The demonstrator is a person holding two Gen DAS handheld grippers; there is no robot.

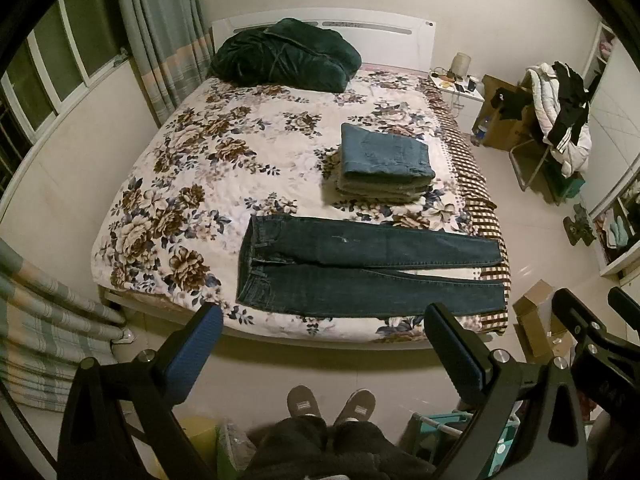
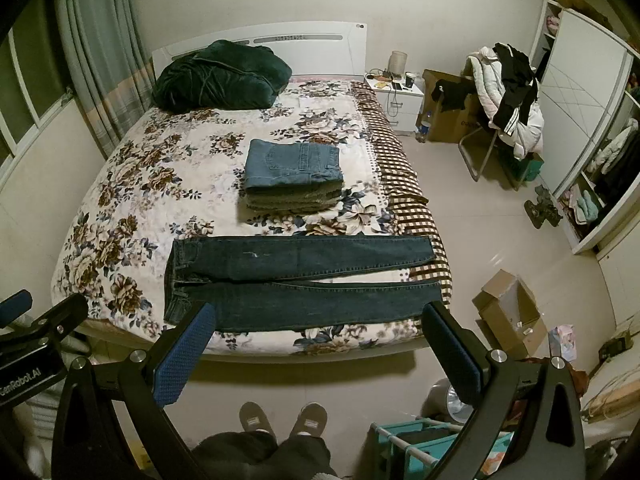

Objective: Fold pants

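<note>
Denim, dark and limp but weighty: the jeans lie flat along the near edge of the bed, waistband left, legs right. They look best taken at the waistband and hems. Both the left gripper and right gripper hang released, holding nothing. Only the right view shows the wardrobe fully; the left shows more window.
</note>
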